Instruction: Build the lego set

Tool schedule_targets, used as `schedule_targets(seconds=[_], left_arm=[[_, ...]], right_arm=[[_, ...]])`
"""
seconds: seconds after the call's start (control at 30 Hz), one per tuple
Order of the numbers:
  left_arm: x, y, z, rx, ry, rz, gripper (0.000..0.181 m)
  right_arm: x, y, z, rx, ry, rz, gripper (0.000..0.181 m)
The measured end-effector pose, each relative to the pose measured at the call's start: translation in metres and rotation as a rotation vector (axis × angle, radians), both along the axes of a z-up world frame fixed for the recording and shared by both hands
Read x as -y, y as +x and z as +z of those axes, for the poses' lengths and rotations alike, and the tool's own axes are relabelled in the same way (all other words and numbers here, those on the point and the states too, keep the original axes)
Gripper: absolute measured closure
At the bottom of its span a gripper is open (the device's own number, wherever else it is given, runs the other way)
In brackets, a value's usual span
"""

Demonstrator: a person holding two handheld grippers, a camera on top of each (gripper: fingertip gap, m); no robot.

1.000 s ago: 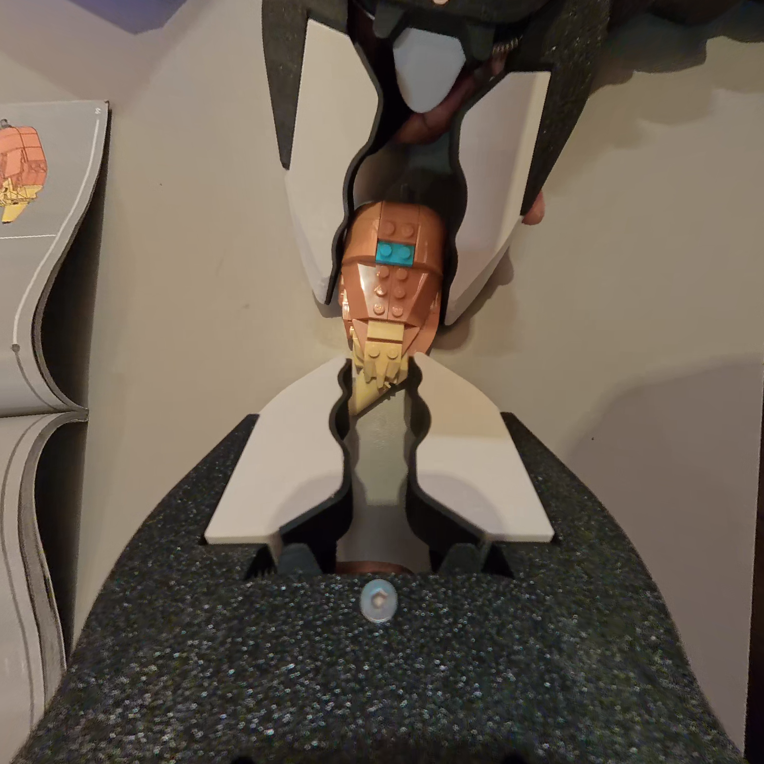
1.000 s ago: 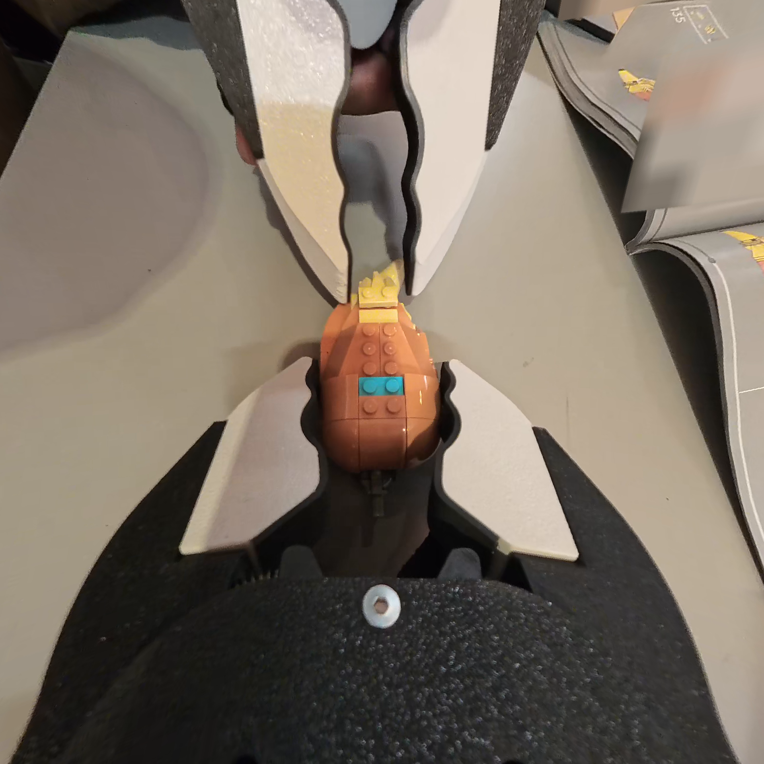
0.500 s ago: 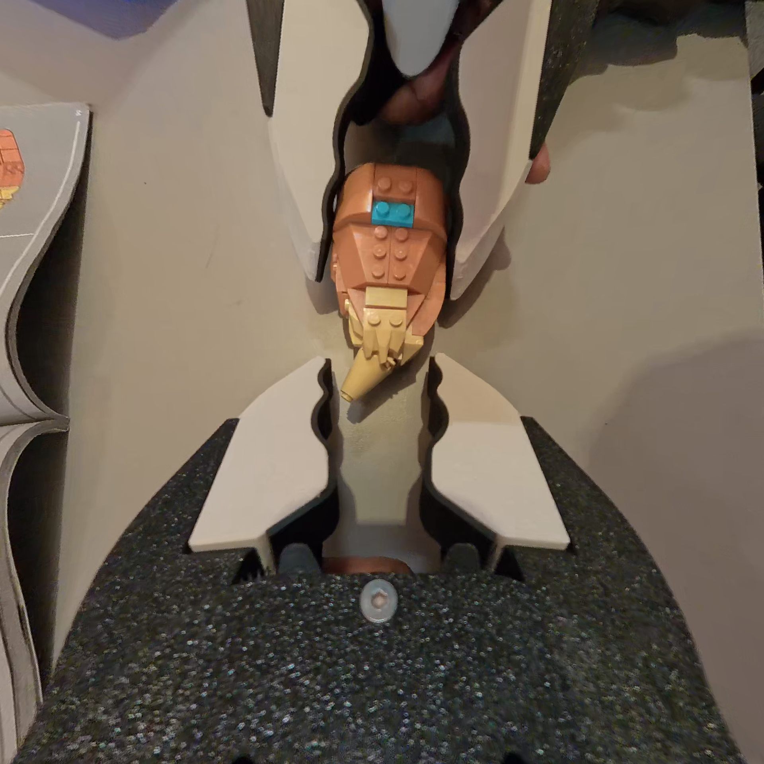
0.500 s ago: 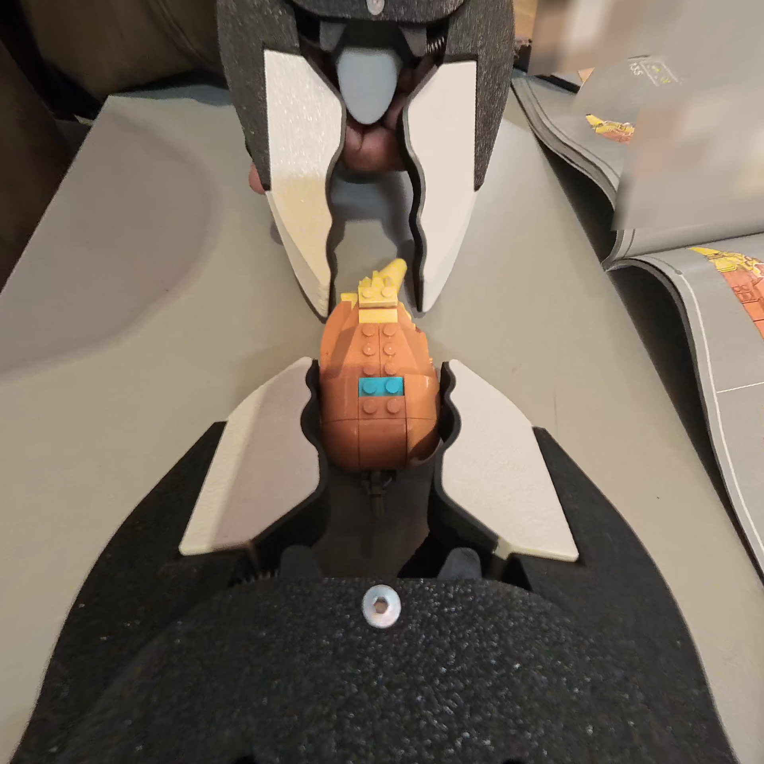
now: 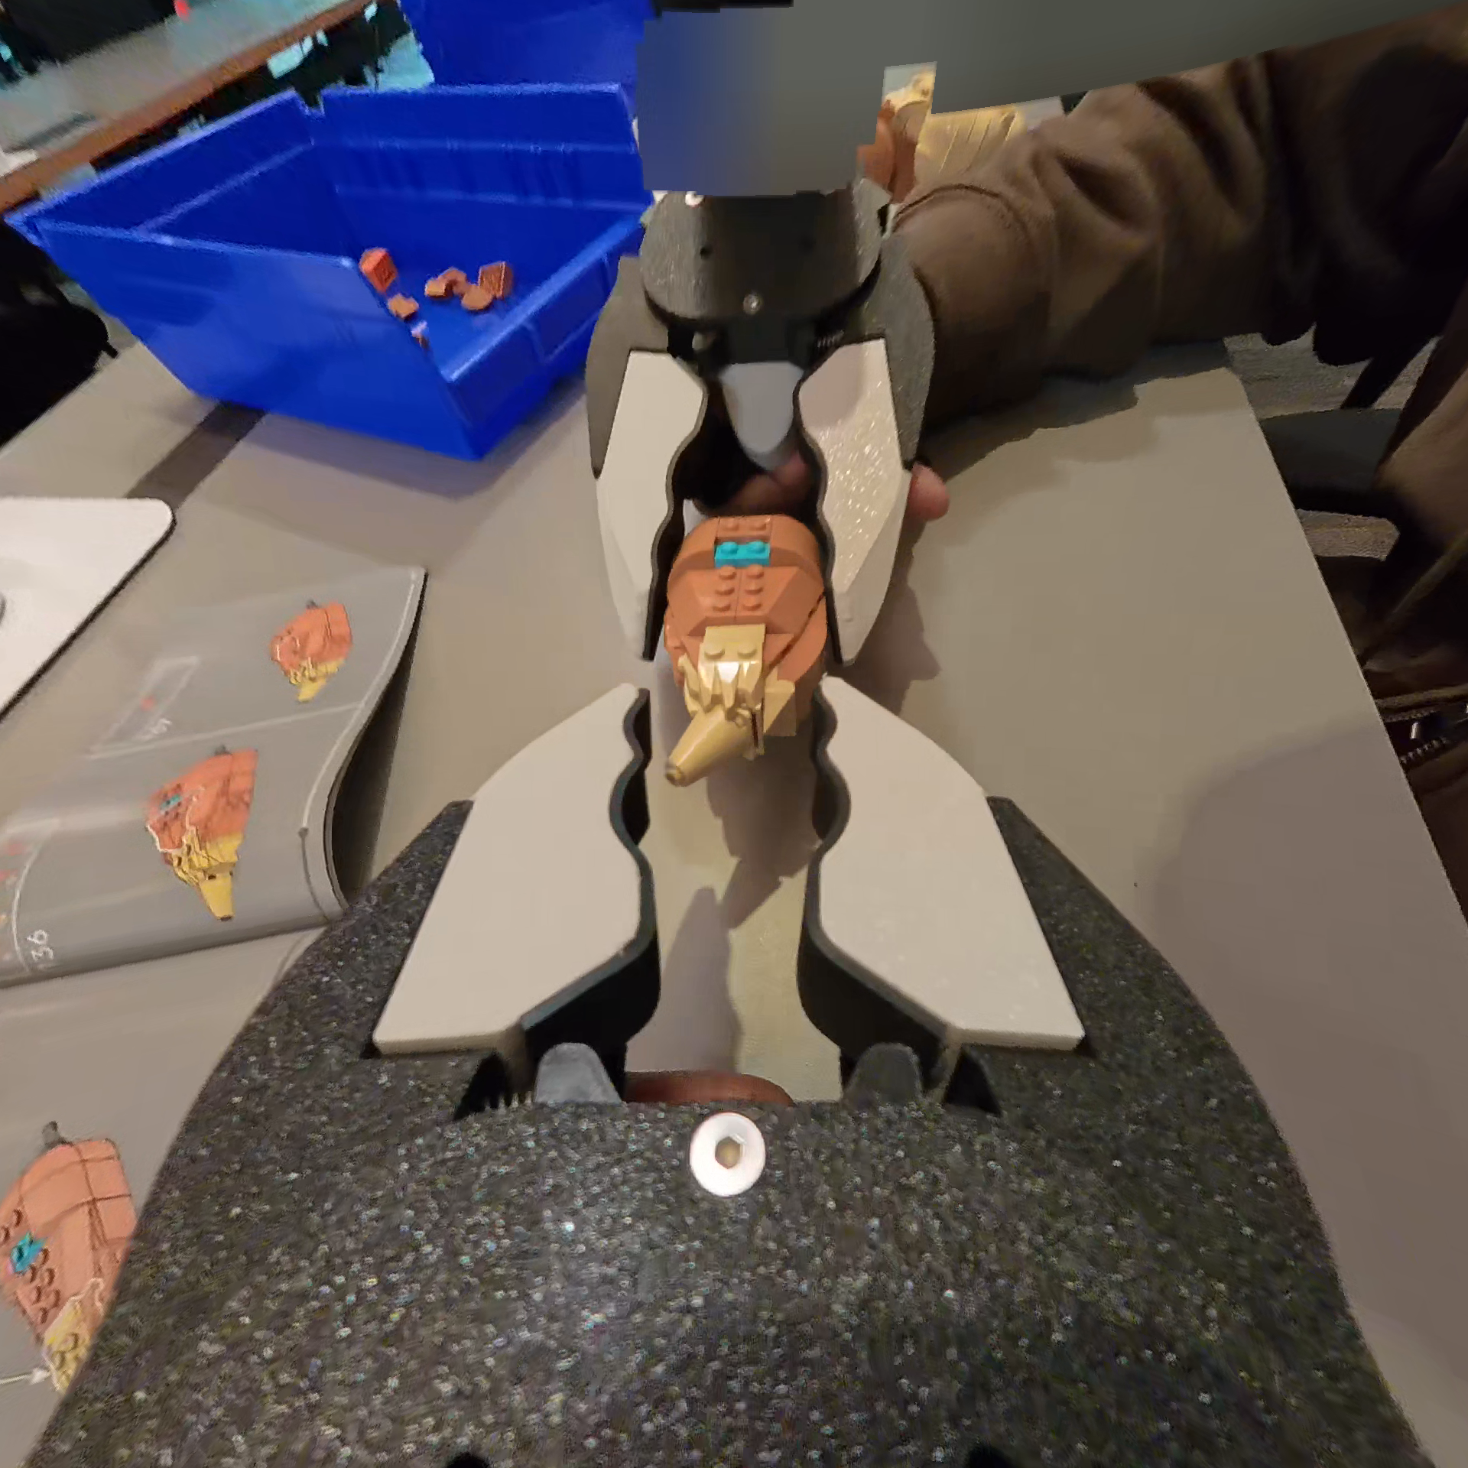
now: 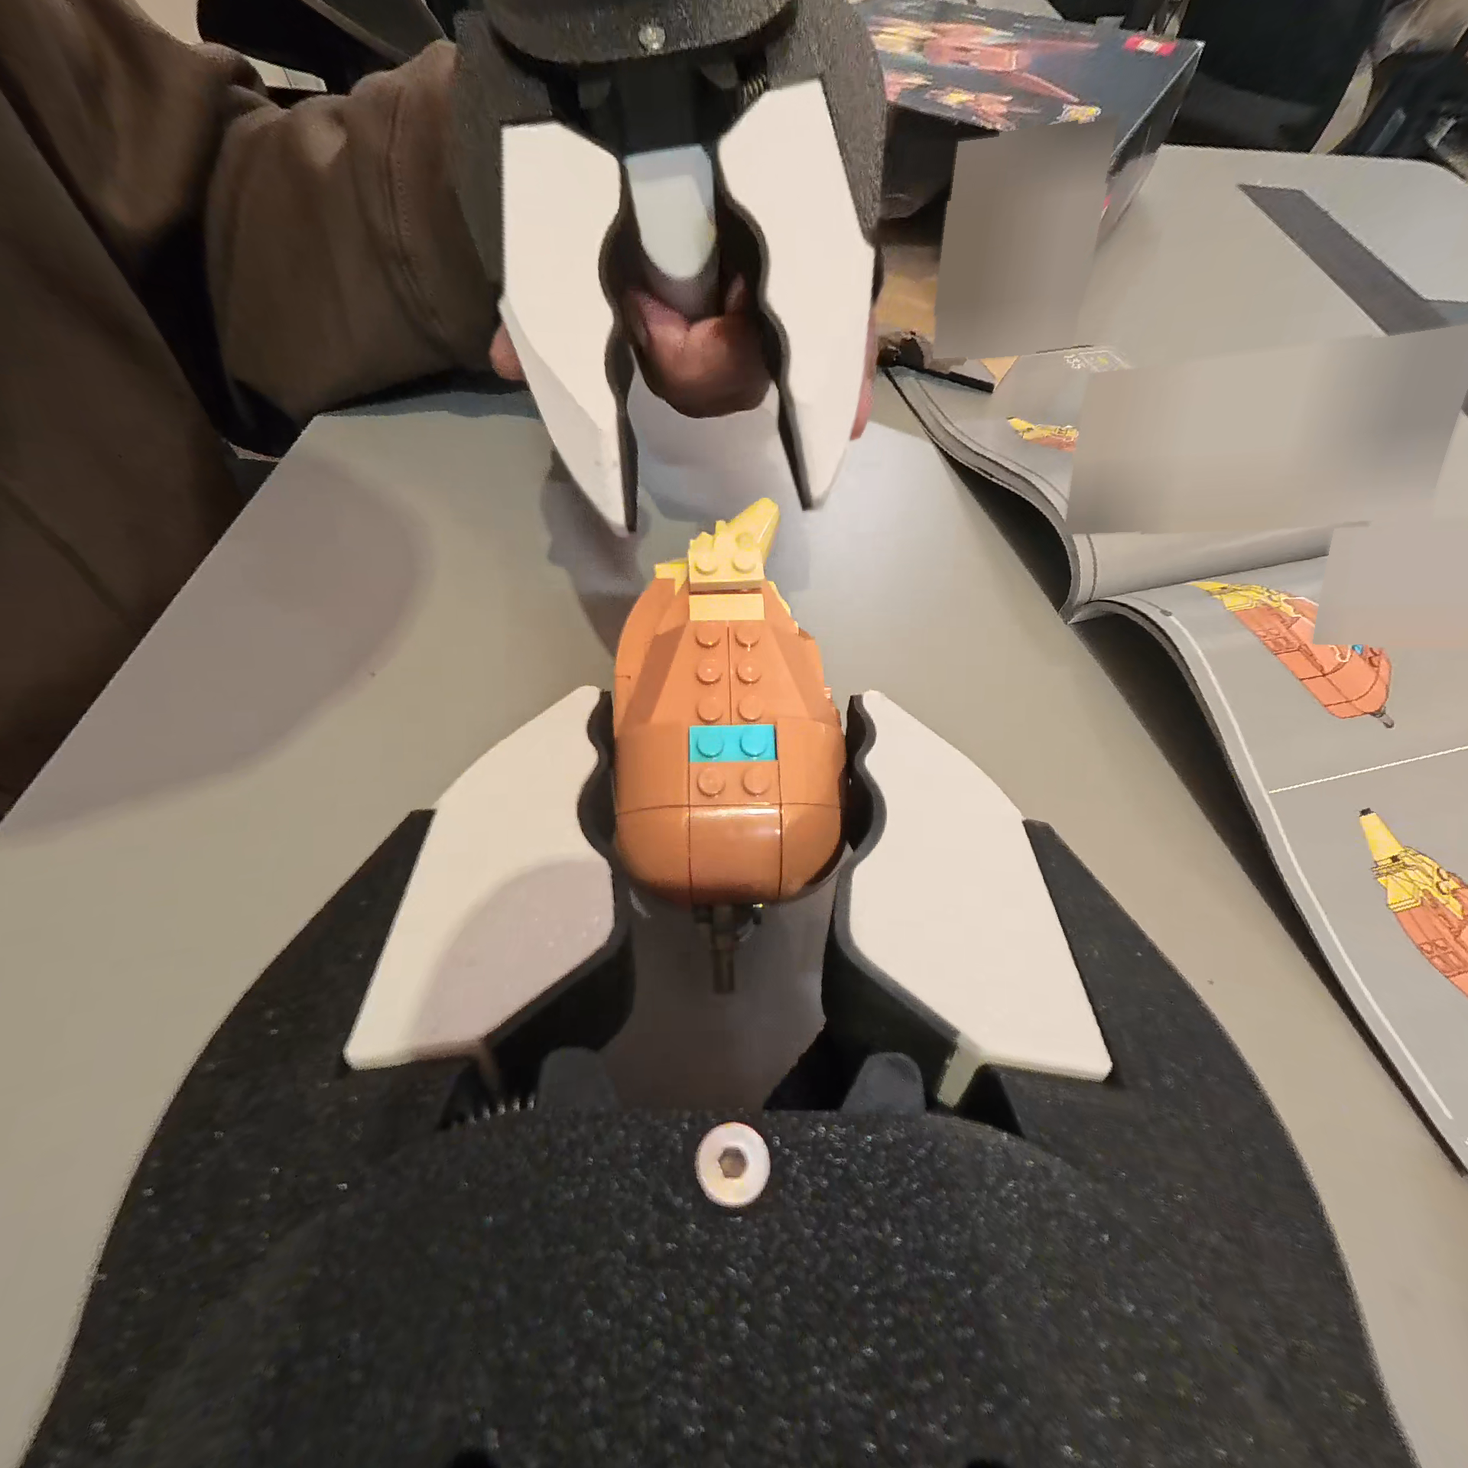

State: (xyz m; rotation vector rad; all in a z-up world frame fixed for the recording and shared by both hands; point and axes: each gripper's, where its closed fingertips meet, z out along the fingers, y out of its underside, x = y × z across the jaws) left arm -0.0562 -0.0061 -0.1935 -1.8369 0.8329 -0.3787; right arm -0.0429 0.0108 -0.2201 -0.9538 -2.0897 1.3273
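Observation:
The lego model (image 6: 727, 794) is a brown egg-shaped body with a teal plate on top and a tan pointed tip. My right gripper (image 6: 727, 699) is shut on its brown body and holds it above the grey table (image 6: 238, 715). In the left wrist view the model (image 5: 743, 612) sits between the right gripper's fingers (image 5: 627, 516), tip pointing at me. My left gripper (image 5: 735, 707) is open and empty, with the tan cone tip (image 5: 699, 755) between its fingertips, not gripped. It also shows facing the model in the right wrist view (image 6: 715, 512).
A blue bin (image 5: 318, 262) with several loose brown pieces (image 5: 445, 286) stands at the back left. An open instruction booklet (image 5: 198, 755) lies left of the grippers and shows in the right wrist view (image 6: 1191, 635). The set box (image 6: 1033, 63) lies behind. Brown sleeves (image 5: 1152, 198) reach in. Left tips to right tips: about 4 cm.
My left gripper has opened, let go of the tan tip and drawn back a little. Both grippers have tilted up. The right gripper still holds the model.

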Motion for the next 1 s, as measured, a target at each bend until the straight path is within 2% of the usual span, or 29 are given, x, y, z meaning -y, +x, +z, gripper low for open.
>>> schedule_targets(seconds=[0.03, 0.27, 0.63, 1.0], left_arm=[[0.001, 0.002, 0.001, -0.004, 0.013, -0.014, 0.146], [0.003, 0.009, -0.006, -0.045, 0.011, -0.05, 0.151], [0.001, 0.007, 0.0, -0.055, 0.054, -0.036, 0.153], [0.001, 0.013, -0.005, -0.16, 0.125, -0.058, 0.157]], right_arm=[[0.0, 0.0, 0.0, 0.0, 0.003, 0.0, 0.125], [0.0, 0.0, -0.001, 0.001, 0.007, 0.001, 0.125], [0.0, 0.0, -0.001, 0.0, 0.006, -0.001, 0.125], [0.0, 0.0, -0.001, 0.002, 0.01, 0.0, 0.125]])
